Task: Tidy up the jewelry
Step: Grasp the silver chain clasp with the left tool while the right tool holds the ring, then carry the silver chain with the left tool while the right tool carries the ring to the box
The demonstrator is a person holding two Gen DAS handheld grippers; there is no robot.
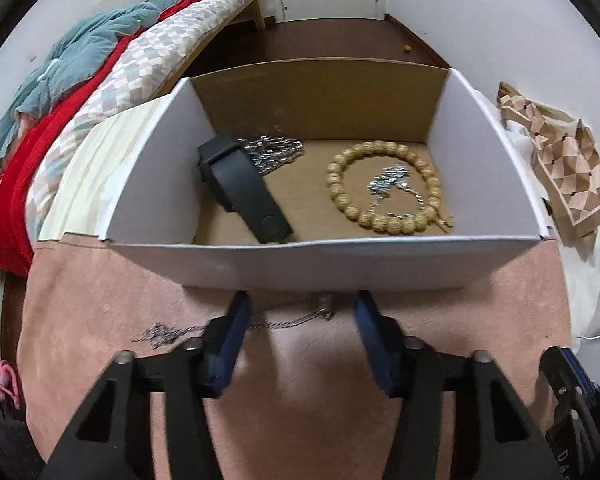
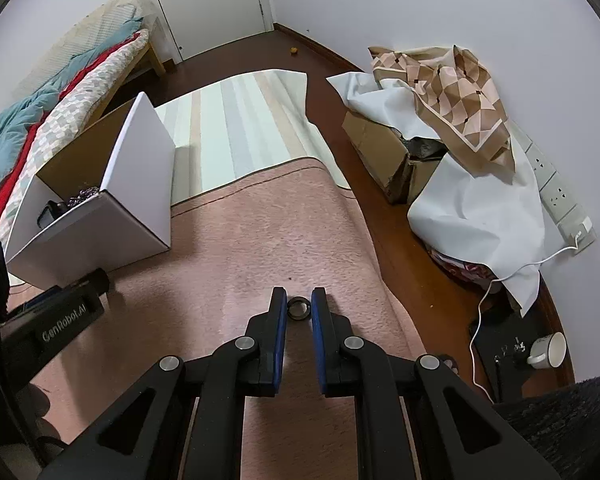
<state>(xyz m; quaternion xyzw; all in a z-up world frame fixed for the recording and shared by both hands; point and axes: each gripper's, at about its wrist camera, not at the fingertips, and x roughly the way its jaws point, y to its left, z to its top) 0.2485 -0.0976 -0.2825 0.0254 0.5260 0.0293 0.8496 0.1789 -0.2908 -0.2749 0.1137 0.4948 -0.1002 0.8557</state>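
A white cardboard box (image 1: 324, 258) stands on the pink rug. Inside lie a black strap (image 1: 244, 188), a silver chain pile (image 1: 274, 150), a wooden bead bracelet (image 1: 384, 188) and a small silver chain (image 1: 392, 184). A silver necklace (image 1: 236, 326) lies on the rug in front of the box, running between the fingers of my open left gripper (image 1: 302, 308). In the right wrist view, a dark ring (image 2: 299, 307) lies on the rug between the fingertips of my right gripper (image 2: 299, 304), whose jaws stand narrowly open around it. The box also shows there (image 2: 96, 224).
A bed with blankets (image 2: 40, 112) is at the left. A striped mat (image 2: 240, 128) lies beyond the pink rug (image 2: 240, 240). Cardboard boxes under white sheet and patterned cloth (image 2: 452, 96) stand at the right, with a power strip (image 2: 556, 196), cable and a mug (image 2: 548, 350).
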